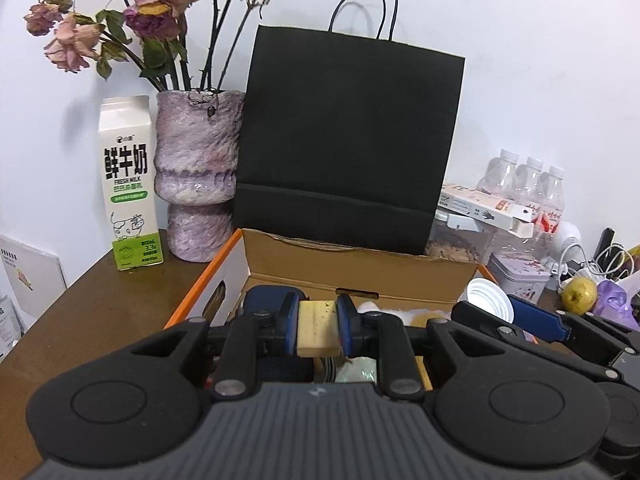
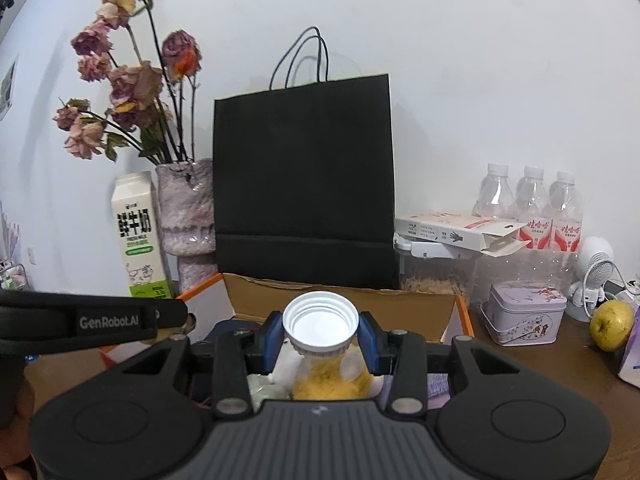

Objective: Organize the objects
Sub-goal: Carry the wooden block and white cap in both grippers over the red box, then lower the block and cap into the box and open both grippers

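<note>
Left gripper [image 1: 318, 330] clamped tight on a pale yellow rectangular wooden block [image 1: 317, 328], held above the open brown cardboard box with orange edges [image 1: 360, 268]. Right gripper [image 2: 320, 340] partly closed, its blue pads gripping a white ribbed plastic cap [image 2: 320, 325], over the same box. Tall black paper bag [image 1: 348, 140] stands just behind the box.

A lived-in home corner: a brown table [image 1: 92, 312] against a white wall is crowded with wilted roses in a vase [image 1: 198, 176], a milk carton [image 1: 129, 184], a black paper bag [image 1: 348, 136], water bottles [image 2: 528, 200], a tin [image 2: 528, 314] and a pear [image 2: 612, 326].
</note>
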A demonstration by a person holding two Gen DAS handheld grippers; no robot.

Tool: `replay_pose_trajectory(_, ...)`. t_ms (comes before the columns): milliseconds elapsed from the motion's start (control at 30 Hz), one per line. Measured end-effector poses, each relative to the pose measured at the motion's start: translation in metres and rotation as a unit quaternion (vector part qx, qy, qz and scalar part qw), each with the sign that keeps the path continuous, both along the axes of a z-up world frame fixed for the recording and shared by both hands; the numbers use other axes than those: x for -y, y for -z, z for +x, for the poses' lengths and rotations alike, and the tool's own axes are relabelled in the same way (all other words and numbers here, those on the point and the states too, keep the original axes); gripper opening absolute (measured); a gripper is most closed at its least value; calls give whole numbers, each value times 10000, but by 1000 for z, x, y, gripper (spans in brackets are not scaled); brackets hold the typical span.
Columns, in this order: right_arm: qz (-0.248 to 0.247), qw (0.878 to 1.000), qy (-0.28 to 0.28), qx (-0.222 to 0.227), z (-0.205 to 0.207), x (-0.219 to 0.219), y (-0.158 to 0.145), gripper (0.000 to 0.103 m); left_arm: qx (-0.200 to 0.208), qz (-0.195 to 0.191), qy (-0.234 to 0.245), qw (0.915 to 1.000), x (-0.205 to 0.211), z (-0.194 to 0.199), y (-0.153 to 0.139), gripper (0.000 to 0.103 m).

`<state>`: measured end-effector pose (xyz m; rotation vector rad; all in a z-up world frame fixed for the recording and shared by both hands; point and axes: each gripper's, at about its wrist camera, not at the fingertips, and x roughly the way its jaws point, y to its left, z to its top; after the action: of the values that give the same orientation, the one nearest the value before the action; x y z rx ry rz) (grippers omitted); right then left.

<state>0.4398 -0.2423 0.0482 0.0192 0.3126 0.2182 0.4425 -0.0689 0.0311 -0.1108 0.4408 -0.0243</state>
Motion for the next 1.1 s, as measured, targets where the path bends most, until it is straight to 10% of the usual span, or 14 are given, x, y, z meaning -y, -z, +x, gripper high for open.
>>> replay_pose_trajectory(733, -116, 9985, 326, -425, 61, 12, 24, 41, -180, 254, -37, 9995, 4, 69, 19, 22)
replay_pose_trajectory(900, -85, 9986, 345, -397, 59, 12, 25, 88, -42, 314, -149, 9994, 1, 66, 18, 70)
replay_pose_trajectory(1033, -117, 9984, 412, -356, 57, 13, 23, 103, 52, 329, -238, 9992, -2, 63, 16, 103)
replay_pose_trajectory(1100, -106, 9985, 422, -341, 57, 13, 23, 103, 76, 320, -273, 9991, -3, 62, 15, 103)
